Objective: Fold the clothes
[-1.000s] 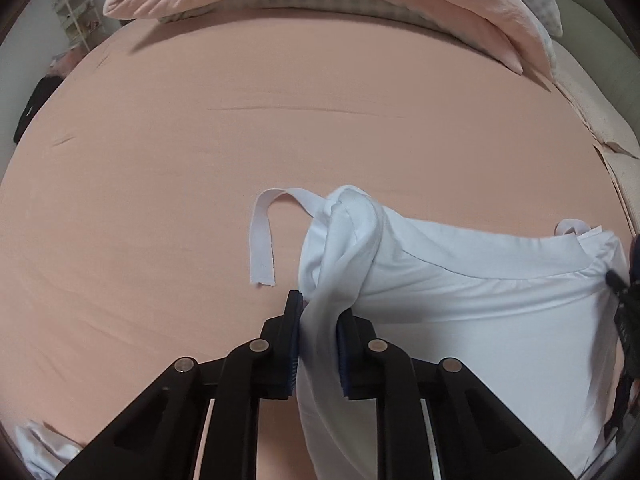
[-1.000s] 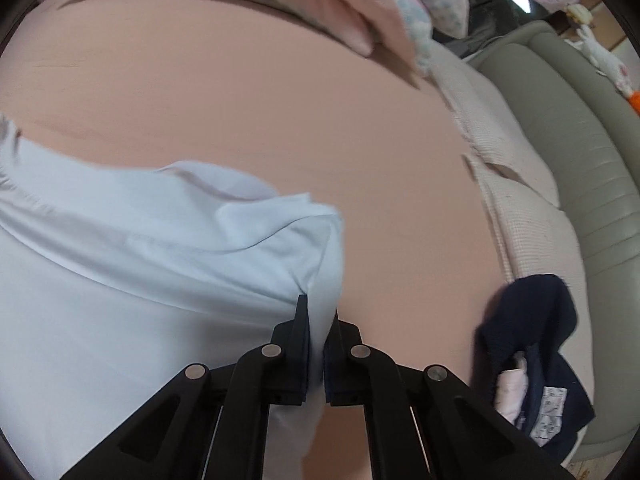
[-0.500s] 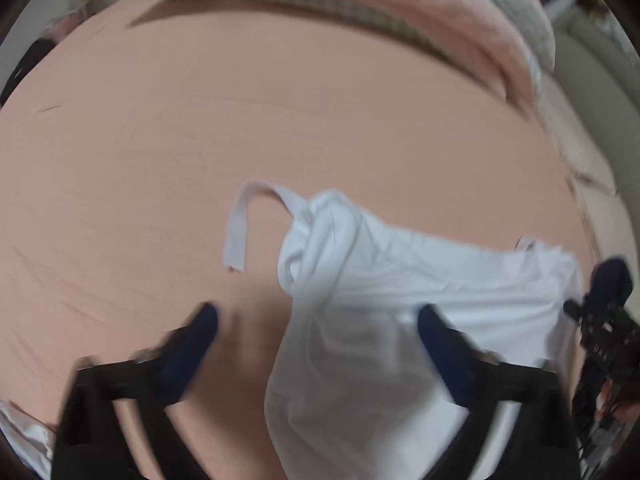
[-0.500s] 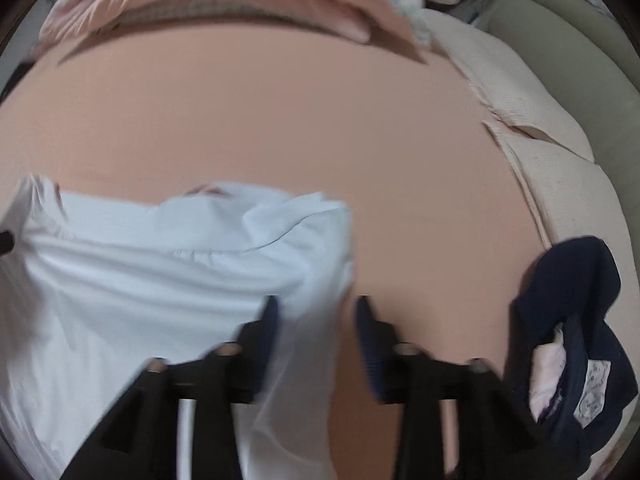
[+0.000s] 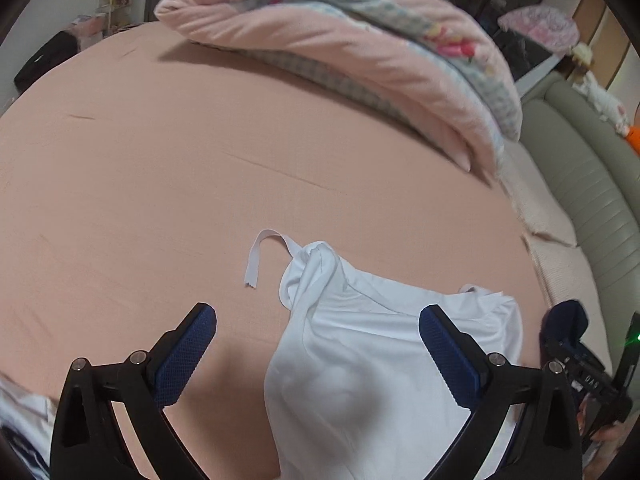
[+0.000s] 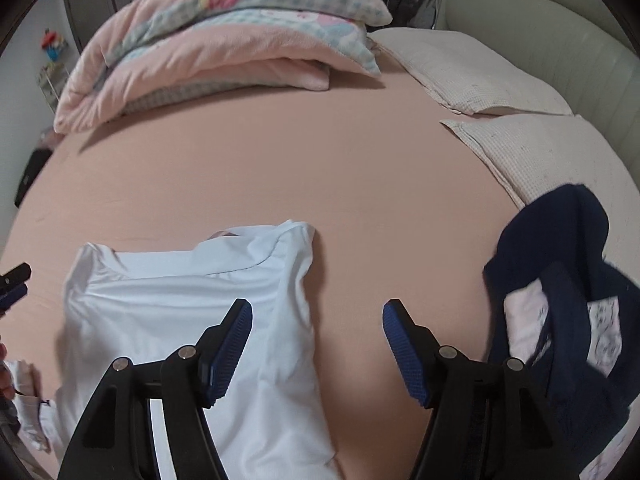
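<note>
Here, white garment (image 6: 192, 320) between parted jaws.

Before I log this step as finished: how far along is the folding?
The white top lies on the pink sheet, long and narrow, apparently part-folded. Nothing is in hand: left gripper and right gripper hang open. Its loose strap and the navy garment remain.

The white cotton garment (image 6: 180, 312) lies on the peach bedsheet (image 6: 280, 168); behind it the pink folded quilt (image 6: 208, 40), to its right the navy crumpled garment (image 6: 560, 280).
</note>
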Action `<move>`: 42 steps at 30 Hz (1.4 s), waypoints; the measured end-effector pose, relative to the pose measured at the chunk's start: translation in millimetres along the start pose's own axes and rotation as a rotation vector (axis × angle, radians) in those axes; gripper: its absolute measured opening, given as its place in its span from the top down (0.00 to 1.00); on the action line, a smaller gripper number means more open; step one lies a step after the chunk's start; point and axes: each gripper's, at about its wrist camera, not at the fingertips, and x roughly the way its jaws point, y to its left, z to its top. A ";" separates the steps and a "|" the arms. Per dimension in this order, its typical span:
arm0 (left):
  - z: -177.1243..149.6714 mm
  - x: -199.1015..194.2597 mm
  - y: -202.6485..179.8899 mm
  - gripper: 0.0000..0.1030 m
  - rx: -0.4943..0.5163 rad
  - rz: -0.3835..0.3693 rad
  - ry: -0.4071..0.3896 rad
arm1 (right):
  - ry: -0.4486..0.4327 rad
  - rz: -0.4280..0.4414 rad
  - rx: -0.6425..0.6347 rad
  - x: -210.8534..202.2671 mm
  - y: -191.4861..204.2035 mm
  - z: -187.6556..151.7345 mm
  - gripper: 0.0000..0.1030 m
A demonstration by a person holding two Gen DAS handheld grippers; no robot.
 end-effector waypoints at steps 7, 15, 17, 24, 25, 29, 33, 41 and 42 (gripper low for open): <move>-37.3 -21.7 -29.3 0.00 0.098 0.000 -0.054 | -0.024 0.079 0.026 -25.9 7.4 -31.2 0.34; -91.6 -59.7 -70.4 0.00 0.293 0.046 -0.119 | -0.097 0.088 -0.038 -81.4 18.5 -72.4 0.34; -100.8 -64.1 -83.7 0.00 0.336 0.057 -0.134 | -0.105 0.098 -0.027 -91.7 15.0 -83.9 0.34; -124.6 -69.0 -112.6 0.00 0.425 0.073 -0.157 | -0.124 0.026 -0.041 -107.1 7.0 -131.4 0.34; -127.2 -67.3 -114.4 0.00 0.427 0.066 -0.145 | -0.119 0.009 -0.051 -107.4 7.8 -138.9 0.34; -138.1 -59.5 -119.3 0.00 0.426 0.032 -0.077 | -0.092 -0.040 -0.078 -107.2 10.1 -165.1 0.34; -150.3 -57.2 -124.0 0.00 0.416 -0.001 -0.039 | -0.061 -0.048 -0.092 -106.7 11.6 -185.5 0.34; -179.4 -57.2 -142.6 0.00 0.417 -0.039 0.016 | -0.038 -0.025 0.003 -117.6 -7.2 -210.2 0.34; -182.3 -55.6 -146.1 0.00 0.420 -0.048 0.031 | -0.031 -0.017 0.019 -117.2 -10.9 -212.4 0.34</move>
